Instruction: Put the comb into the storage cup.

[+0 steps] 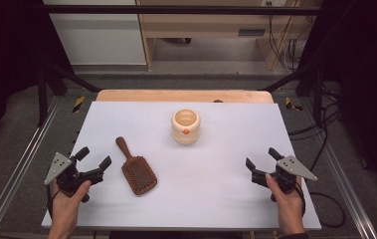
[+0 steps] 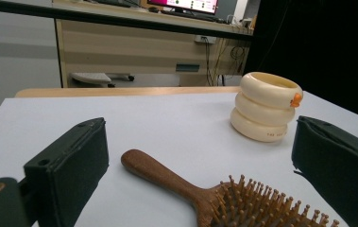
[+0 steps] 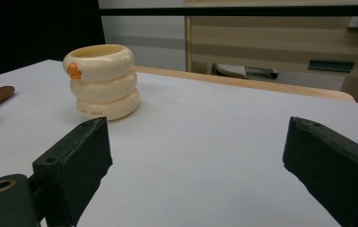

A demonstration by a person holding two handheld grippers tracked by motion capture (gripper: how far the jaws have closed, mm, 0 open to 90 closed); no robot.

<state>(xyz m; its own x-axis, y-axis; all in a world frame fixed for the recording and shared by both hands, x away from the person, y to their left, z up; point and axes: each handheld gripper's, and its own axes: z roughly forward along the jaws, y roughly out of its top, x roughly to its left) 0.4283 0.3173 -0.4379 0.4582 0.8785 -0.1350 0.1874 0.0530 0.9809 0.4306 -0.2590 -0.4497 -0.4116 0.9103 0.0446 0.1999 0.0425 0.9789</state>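
Hairbrush [image 1: 137, 173]: wooden paddle brush, lower left of centre in the high view, bristles up, handle toward the upper left.
Handling: rigid and probably light; smooth handle may slip.
Hold point: handle [image 2: 160, 176], narrow and bare; avoid the bristle bed.
Left gripper [image 1: 94, 162]: jaws spread, empty, just left of the brush.
Right gripper [image 1: 261, 161]: jaws spread, empty, lower right, well apart from the brush.
Cup [image 1: 185, 126]: cream ringed holder, upper centre; likely ceramic or plastic, material unclear.
Table [image 1: 216, 189]: bare between the left gripper and the handle; nothing obstructs.
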